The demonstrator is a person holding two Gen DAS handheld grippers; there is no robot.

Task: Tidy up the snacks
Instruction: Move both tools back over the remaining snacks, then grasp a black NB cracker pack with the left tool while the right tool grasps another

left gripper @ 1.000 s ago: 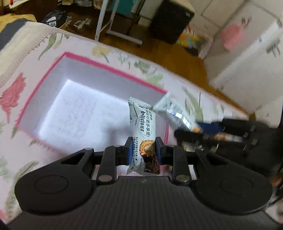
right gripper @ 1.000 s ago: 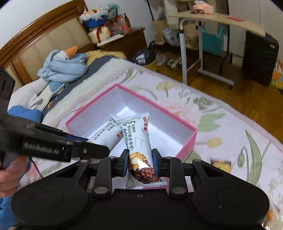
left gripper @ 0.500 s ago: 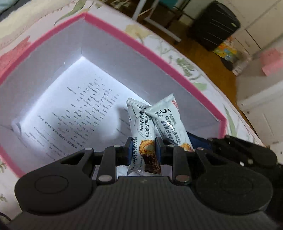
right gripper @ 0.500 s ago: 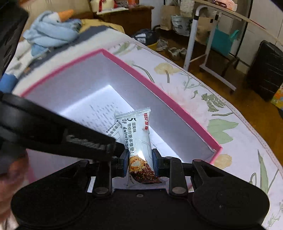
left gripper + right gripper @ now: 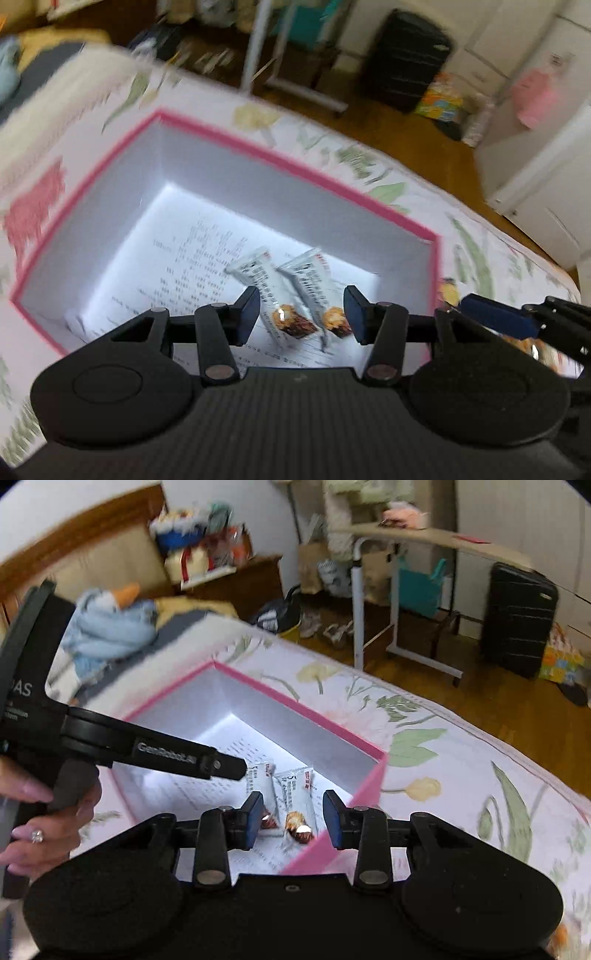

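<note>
Lying side by side, two snack bars (image 5: 291, 291) point toward the box's (image 5: 295, 162) far wall.

"GenRobot.AI" is printed in grey on the arm of the left gripper (image 5: 236, 766), middle left of the right wrist view. The snack packet (image 5: 295, 794) beside it shows a "5".

Bed (image 5: 461, 746) under a floral cover, pink-rimmed open box (image 5: 332, 725) resting directly on it, blue bundled cloth (image 5: 107, 627) on the bed at ten o'clock from the box, wooden headboard (image 5: 74, 554) behind, wood floor (image 5: 480, 698) past the bed's far edge
</note>
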